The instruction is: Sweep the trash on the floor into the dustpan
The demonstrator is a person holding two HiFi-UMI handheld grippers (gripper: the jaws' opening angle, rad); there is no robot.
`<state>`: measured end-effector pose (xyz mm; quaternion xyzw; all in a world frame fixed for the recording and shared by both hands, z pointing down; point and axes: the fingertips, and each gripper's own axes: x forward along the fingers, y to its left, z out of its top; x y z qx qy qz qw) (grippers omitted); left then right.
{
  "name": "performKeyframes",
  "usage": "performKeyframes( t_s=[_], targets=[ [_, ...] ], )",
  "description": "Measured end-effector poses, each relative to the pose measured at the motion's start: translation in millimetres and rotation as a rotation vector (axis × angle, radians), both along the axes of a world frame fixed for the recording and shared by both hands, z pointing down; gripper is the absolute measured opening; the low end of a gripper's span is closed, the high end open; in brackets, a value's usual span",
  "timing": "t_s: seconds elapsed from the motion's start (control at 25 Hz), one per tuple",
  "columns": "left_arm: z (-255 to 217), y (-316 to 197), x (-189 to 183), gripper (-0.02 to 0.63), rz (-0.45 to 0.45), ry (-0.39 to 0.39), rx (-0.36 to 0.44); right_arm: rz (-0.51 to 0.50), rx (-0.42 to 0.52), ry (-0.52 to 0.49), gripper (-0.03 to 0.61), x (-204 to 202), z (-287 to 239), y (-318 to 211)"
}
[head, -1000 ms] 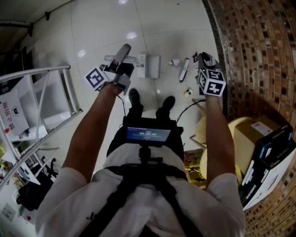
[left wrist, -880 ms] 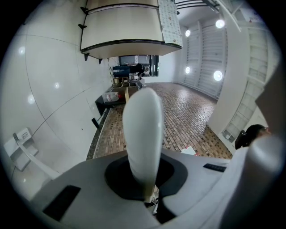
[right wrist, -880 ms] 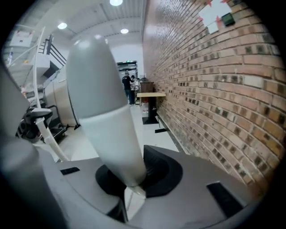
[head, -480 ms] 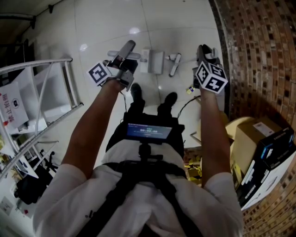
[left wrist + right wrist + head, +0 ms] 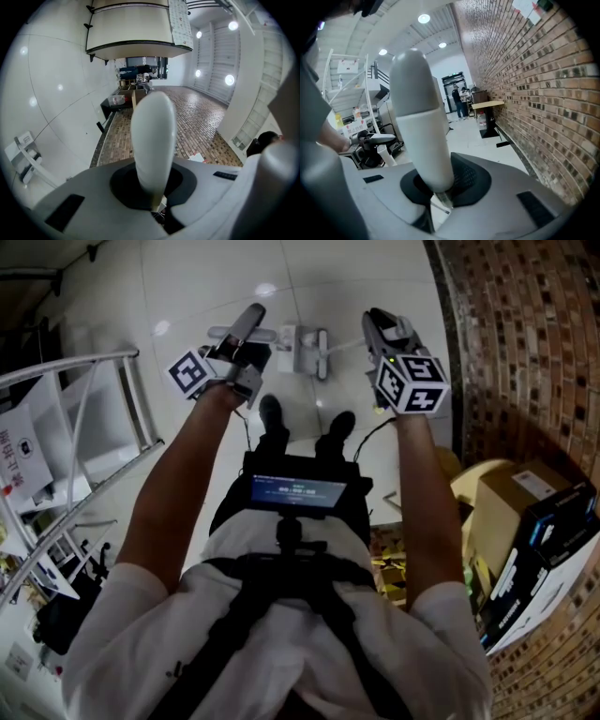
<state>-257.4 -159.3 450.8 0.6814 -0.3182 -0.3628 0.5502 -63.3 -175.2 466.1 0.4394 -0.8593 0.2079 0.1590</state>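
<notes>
Dustpan (image 5: 302, 351) — shoes (image 5: 273, 417) near, brick wall (image 5: 525, 352) right

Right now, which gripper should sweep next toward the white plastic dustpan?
Probably right: the right gripper clamps the grey-capped white broom handle, its brush head beside the dustpan; the left gripper only holds a rounded white handle.

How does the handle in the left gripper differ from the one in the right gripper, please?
The white handle in the left gripper is one colour throughout; the grey-topped handle in the right gripper has a grey end over a white shaft. The white handle narrows toward the jaws; the grey-topped handle keeps nearly even width. Both are clamped between jaws.
</notes>
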Motion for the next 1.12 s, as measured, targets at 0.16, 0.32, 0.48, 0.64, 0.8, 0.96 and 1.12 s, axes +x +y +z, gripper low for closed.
performKeyframes(
  t_s=[0.16, 0.32, 0.48, 0.64, 0.8, 0.96, 1.12],
  targets=[
    [-3, -1, 9, 0.000, 0.019, 0.004, 0.007, -0.025, -0.022, -0.034, 0.044, 1, -1, 2],
    [-2, 1, 11, 0.000, 0.028, 0.000, 0.001, -0.027, -0.046, -0.075, 0.043, -4, 2, 7],
    [-3, 1, 11, 0.000, 0.024, -0.001, 0.006, -0.023, -0.040, -0.057, 0.043, 2, 0, 6],
    [-9, -3, 8, 0.000, 0.015, 0.001, 0.017, -0.001, -0.043, -0.030, 0.040, 17, 0, 6],
    [-16, -6, 12, 0.000, 0.001, 0.008, 0.031, -0.004, -0.030, 0.019, 0.037, 41, -4, 11],
    [-19, -6, 33, 0.000, -0.008, 0.006, 0.041, -0.010, -0.005, 0.061, 0.035, 85, -13, 15],
    [-20, -8, 54, 0.000, -0.021, -0.005, 0.038, 0.002, 0.014, 0.088, 0.034, 131, -22, 11]
  ],
)
